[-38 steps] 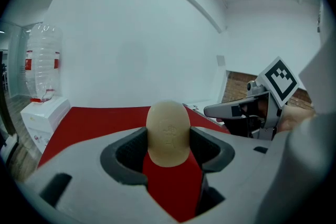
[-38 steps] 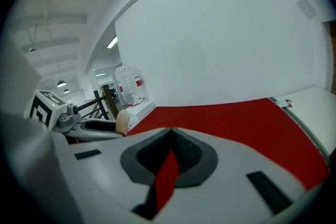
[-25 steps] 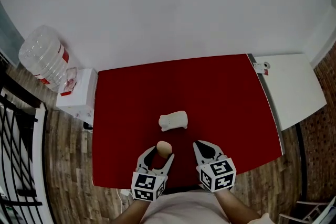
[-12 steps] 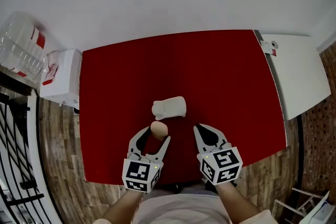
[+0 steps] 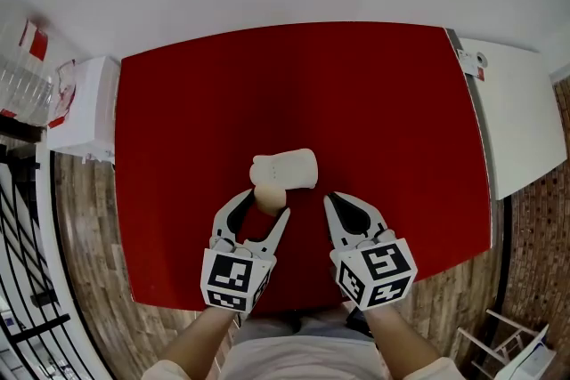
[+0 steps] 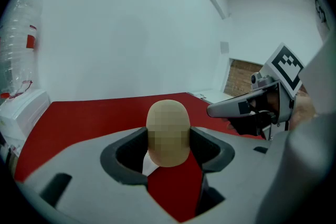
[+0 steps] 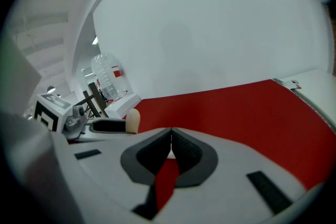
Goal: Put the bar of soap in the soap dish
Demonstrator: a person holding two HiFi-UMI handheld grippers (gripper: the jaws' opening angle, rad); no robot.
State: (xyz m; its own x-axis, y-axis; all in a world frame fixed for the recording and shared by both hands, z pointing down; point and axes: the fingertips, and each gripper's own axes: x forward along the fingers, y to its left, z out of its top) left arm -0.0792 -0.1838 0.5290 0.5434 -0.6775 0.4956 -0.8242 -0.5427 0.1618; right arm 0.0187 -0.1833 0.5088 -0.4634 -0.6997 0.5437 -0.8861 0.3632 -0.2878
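Left gripper (image 5: 264,207) is clamped on the tan bar of soap (image 5: 270,198). In the left gripper view we see both jaws pressed against the sides of the soap (image 6: 168,131), which stands upright between them. The soap is at the near edge of the white soap dish (image 5: 285,169); we can't tell if the two touch. The dish lies on the red tabletop (image 5: 374,102), about mid-table. A sliver of white shows just below the soap in the left gripper view.

Right gripper (image 5: 333,204) is just beside the left one, to its right, over the tabletop. Its jaws are pressed together with nothing between them, as the right gripper view shows (image 7: 170,147). That view also shows the soap (image 7: 133,120) at the tip of the left gripper (image 7: 107,126).

Off the table's left edge are a white box (image 5: 85,116) and a clear water bottle (image 5: 18,71). A white side table (image 5: 517,125) sits at the right.
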